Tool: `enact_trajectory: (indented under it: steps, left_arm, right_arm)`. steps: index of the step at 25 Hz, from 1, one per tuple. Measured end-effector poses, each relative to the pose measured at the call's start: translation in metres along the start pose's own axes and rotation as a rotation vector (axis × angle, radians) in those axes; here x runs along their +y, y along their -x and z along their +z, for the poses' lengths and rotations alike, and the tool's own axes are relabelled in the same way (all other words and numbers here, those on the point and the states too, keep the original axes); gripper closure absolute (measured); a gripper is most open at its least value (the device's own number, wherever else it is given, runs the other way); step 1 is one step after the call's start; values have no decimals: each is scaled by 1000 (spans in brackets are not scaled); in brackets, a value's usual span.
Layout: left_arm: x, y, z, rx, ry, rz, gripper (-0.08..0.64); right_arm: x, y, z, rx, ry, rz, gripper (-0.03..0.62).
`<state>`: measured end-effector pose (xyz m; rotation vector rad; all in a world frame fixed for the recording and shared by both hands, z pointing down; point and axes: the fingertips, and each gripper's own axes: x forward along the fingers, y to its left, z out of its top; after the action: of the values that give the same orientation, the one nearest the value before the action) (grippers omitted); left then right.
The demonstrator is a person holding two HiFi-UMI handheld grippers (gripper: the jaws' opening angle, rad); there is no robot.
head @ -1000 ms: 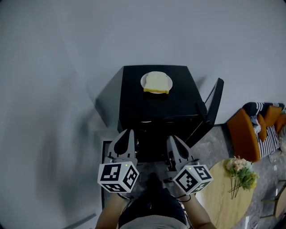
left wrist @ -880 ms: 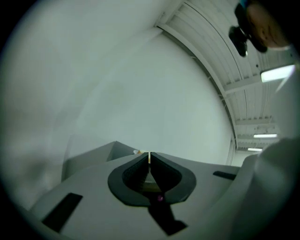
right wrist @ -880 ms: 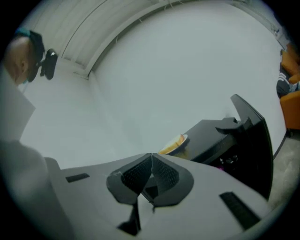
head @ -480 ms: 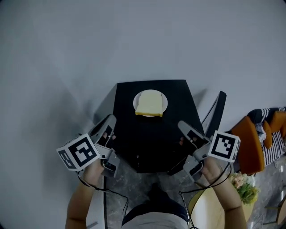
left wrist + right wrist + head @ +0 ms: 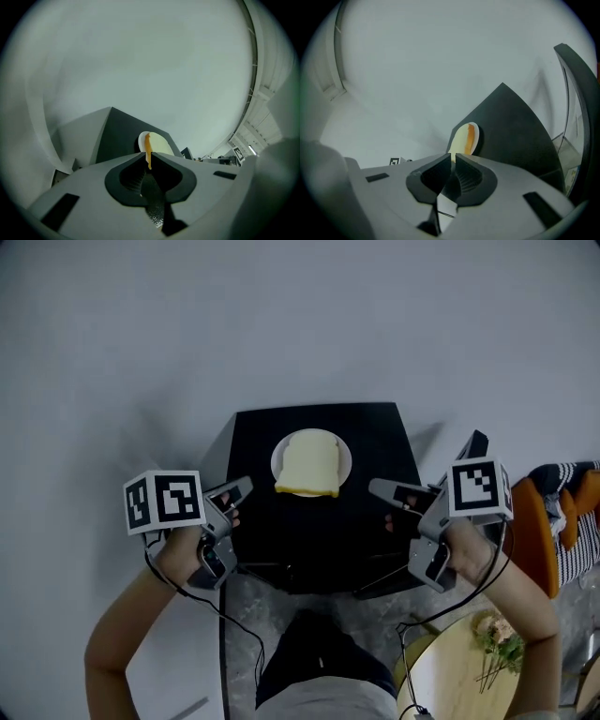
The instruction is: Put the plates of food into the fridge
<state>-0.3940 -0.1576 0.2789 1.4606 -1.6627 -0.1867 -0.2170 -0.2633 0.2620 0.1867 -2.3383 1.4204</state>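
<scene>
A white plate (image 5: 311, 461) with a slice of pale bread (image 5: 308, 468) sits on top of the black fridge (image 5: 380, 432). My left gripper (image 5: 246, 486) is at the fridge's left edge, pointing toward the plate, shut and empty. My right gripper (image 5: 375, 487) is over the fridge's right side, also aimed at the plate, shut with nothing in it. In the left gripper view the plate (image 5: 158, 143) shows just beyond the closed tips of the left gripper (image 5: 149, 157). The right gripper view has the plate (image 5: 466, 138) ahead of the right gripper (image 5: 453, 157). Neither gripper touches the plate.
The fridge door (image 5: 472, 448) stands open at the right, close behind my right hand. An orange chair with a striped cushion (image 5: 562, 498) is further right. A round wooden table (image 5: 450, 671) with flowers (image 5: 497, 636) is at lower right. A white wall rises behind the fridge.
Both grippers swung apart from low in front of the fridge to its left and right sides, rolling so they point inward at the plate. The plate has not moved.
</scene>
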Motion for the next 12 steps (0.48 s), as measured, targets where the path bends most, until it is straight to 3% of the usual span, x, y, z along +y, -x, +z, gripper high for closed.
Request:
enact_trajectory:
  steps: [4, 8, 12]
  left_arm:
    - [1, -20, 11, 78, 7, -13, 493]
    - [-1, -22, 6, 168, -15, -9, 477]
    - [18, -57, 15, 295, 54, -42, 477]
  right_arm:
    - [-11, -16, 9, 82, 35, -22, 506]
    - [-11, -17, 1, 128, 8, -26, 500]
    - [-34, -45, 20, 190, -61, -59, 491]
